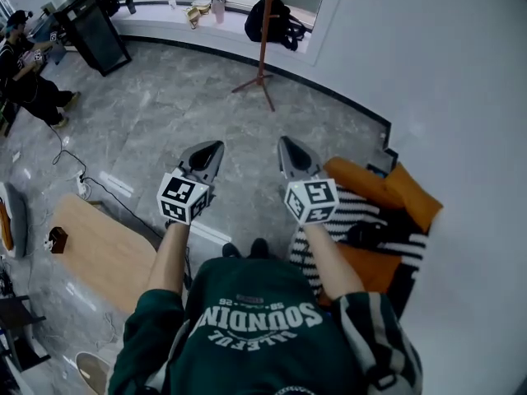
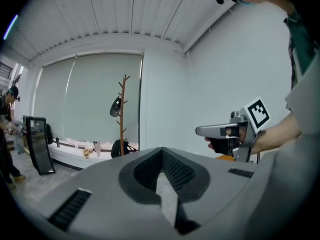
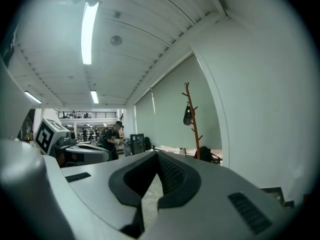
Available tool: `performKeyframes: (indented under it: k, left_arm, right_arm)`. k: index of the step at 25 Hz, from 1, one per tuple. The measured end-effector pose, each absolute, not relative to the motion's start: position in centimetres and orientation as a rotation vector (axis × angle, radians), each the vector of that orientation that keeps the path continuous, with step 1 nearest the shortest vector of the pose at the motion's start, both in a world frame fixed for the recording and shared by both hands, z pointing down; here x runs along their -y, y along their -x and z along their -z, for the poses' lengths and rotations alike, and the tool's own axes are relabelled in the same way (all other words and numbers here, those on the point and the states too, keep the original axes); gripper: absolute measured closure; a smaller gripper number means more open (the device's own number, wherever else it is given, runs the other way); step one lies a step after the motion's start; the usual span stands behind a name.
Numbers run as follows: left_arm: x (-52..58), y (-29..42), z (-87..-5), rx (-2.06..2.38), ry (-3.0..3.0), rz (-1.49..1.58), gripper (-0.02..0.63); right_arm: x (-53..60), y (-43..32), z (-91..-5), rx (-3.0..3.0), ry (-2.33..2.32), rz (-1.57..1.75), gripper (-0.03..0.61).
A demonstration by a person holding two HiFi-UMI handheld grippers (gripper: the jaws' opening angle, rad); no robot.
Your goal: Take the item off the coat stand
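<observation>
A tall brown wooden coat stand stands on the grey floor by the far window, well ahead of both grippers. A small dark item hangs from one of its upper pegs, also seen as a dark item in the right gripper view. In the head view the top of the stand is cut off and the item is hidden. My left gripper and right gripper are held side by side at waist height, pointing toward the stand. Both are shut with nothing between the jaws. The stand is several steps away.
A black bag lies on the window ledge behind the stand. At my right is an orange seat with a striped cloth, against a white wall. A wooden board lies at left. A black case and a person are at far left.
</observation>
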State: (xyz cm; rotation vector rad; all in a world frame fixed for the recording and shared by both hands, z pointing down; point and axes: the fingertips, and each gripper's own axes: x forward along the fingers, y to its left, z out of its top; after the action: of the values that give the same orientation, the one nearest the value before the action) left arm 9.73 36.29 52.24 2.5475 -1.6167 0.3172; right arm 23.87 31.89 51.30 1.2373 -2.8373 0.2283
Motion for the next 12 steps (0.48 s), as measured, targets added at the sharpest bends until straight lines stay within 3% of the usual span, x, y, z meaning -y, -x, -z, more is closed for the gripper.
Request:
performKeyframes:
  k: [12]
  left_arm:
    - [-34.2,-10.7,-52.1,1.624,-2.502,-0.248,0.613]
  right_arm:
    - [-30.4,-23.8,-52.1,2.852,-1.176,-0.229,0.58]
